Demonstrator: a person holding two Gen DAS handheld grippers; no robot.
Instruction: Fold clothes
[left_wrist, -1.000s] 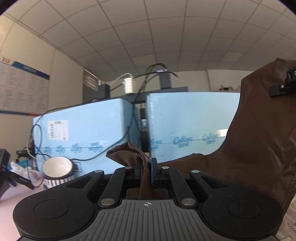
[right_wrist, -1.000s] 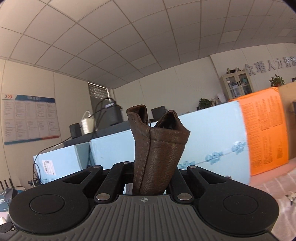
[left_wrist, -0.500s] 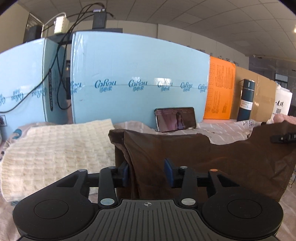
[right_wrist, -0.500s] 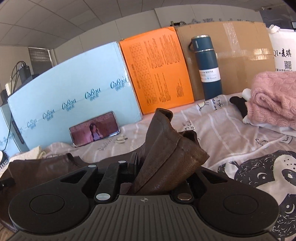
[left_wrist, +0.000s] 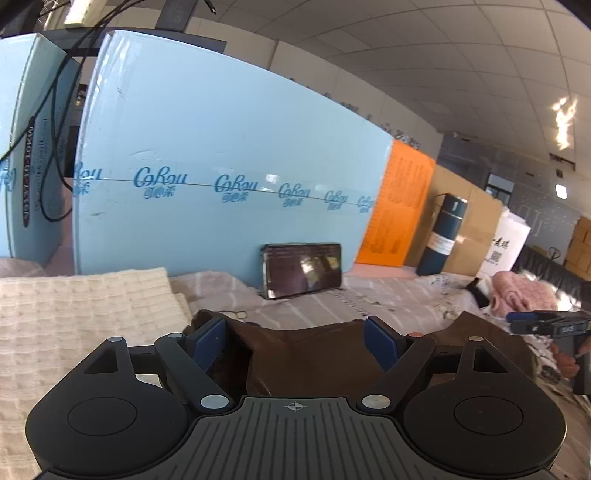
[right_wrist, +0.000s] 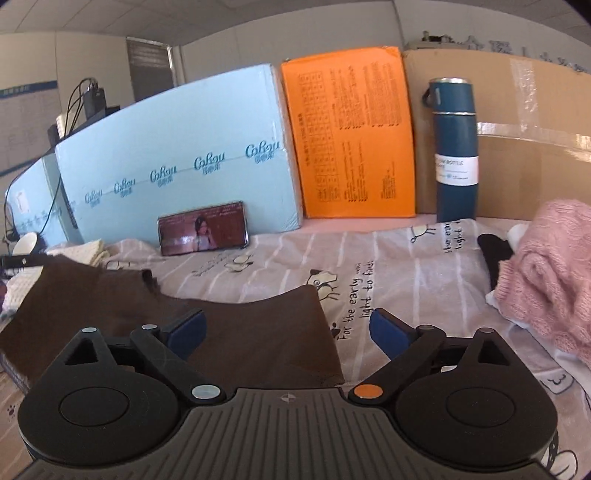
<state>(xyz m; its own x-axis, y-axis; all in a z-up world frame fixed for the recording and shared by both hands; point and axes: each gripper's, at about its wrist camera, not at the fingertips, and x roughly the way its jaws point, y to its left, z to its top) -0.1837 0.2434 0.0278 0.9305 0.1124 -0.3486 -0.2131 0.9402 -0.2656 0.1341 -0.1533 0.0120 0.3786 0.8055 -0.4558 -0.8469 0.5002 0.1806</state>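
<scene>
Cloth (right_wrist: 236, 332), brown and leather-like, lies spread on the printed sheet (right_wrist: 406, 266) of the bed, in front of both claws. Left claw (left_wrist: 295, 341) stands wide open, its blue pads (left_wrist: 208, 341) either side of a rumpled end of the garment and gripping nothing. Right claw (right_wrist: 288, 328) is also spread wide and empty, with the garment's right edge lying flat between and under its fingers.

Judging by this, the lay-down step is done: the piece is released on the bed and the first fold has not begun. The left end looks bunched, with a raised lip beside the cream knit (left_wrist: 74, 314), while the right half looks smooth.

The next move calls for a fresh grip with each claw on an edge or corner, probably the 2 near corners, then a lift and carry across to the far side so the halves meet. The bunched end likely needs flattening first, or the fold will trap a ridge. Phone (right_wrist: 203, 232), flask (right_wrist: 456, 147) and pink knit (right_wrist: 546, 280) sit clear of the garment.
</scene>
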